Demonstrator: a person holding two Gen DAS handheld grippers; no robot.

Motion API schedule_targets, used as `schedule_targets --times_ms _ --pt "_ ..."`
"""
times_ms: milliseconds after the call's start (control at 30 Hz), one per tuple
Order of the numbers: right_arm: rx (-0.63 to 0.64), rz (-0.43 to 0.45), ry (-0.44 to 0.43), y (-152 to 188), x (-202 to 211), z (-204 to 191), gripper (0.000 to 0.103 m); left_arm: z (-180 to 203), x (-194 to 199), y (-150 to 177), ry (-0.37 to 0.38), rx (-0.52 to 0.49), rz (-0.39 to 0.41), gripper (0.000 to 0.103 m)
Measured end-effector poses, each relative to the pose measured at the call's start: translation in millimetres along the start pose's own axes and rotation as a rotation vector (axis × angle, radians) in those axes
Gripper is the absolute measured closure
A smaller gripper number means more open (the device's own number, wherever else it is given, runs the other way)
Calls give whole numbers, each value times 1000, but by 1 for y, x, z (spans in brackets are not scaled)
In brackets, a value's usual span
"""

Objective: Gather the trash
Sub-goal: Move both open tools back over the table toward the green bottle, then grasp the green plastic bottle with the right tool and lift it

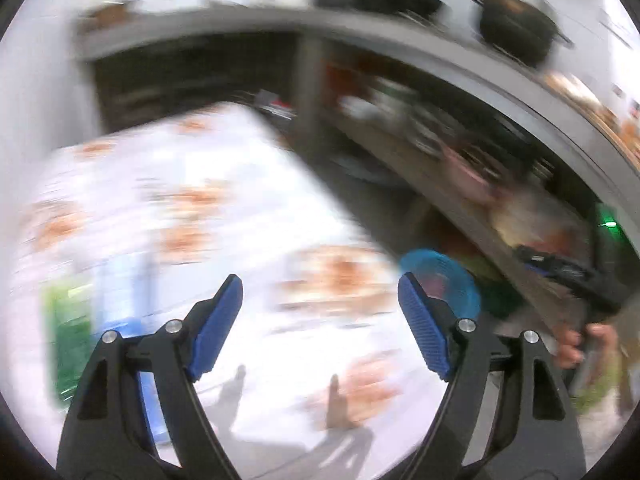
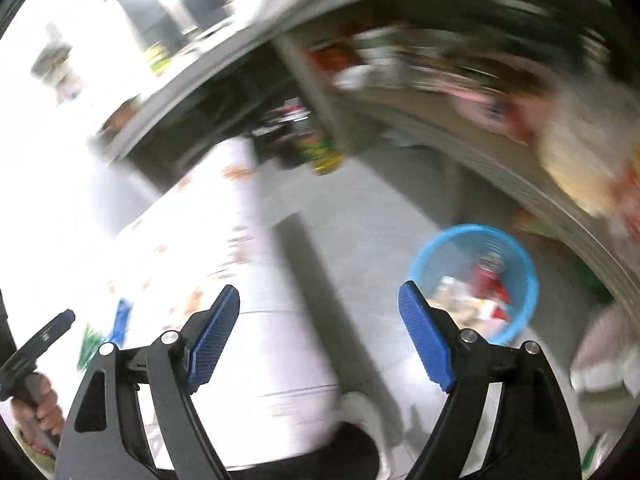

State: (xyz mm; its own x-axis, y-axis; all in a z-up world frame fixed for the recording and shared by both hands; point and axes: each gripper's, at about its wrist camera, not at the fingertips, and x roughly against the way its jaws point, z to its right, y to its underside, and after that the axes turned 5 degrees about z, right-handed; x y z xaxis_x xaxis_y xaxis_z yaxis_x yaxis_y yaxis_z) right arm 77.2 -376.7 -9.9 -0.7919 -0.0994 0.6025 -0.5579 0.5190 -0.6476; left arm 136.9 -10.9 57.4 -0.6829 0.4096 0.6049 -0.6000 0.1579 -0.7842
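Both views are motion-blurred. My left gripper is open and empty above a table with a white, orange-patterned cloth. Green and blue wrappers lie on the cloth at the lower left. A blue trash basket shows just past the right finger, beyond the table edge. My right gripper is open and empty over the table edge and grey floor. The blue basket stands on the floor to its right and holds red and pale trash. The green and blue wrappers lie on the cloth at the left.
A long metal counter with a lower shelf of dishes runs behind the table. Black pots sit on top. A green patterned can stands on the floor near the counter leg. The other hand-held gripper shows at the right edge.
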Motion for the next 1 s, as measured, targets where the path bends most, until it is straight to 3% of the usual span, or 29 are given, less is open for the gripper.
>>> schedule_targets --times_ms 100,267,400,500,633,733,900,1000 --pt "84 -61 -128 5 -16 -63 24 -52 36 17 -141 73 58 27" --pt "194 -188 -340 19 -51 -164 23 -117 66 43 -267 210 74 27" --pt "305 -354 -515 27 -90 -265 23 -149 74 63 -267 291 75 27" --pt "368 -445 -575 35 -115 -329 24 -161 71 76 -247 331 70 27" --pt "478 -571 -528 59 -162 -408 24 -167 68 85 -226 361 91 27" --pt "522 -628 -456 77 -188 -440 27 -173 71 88 -201 376 103 27" --pt "528 -694 -352 96 -220 -457 30 -181 69 94 -177 395 104 27" --pt "525 -722 -335 104 -230 -461 30 -184 66 97 -160 406 101 27"
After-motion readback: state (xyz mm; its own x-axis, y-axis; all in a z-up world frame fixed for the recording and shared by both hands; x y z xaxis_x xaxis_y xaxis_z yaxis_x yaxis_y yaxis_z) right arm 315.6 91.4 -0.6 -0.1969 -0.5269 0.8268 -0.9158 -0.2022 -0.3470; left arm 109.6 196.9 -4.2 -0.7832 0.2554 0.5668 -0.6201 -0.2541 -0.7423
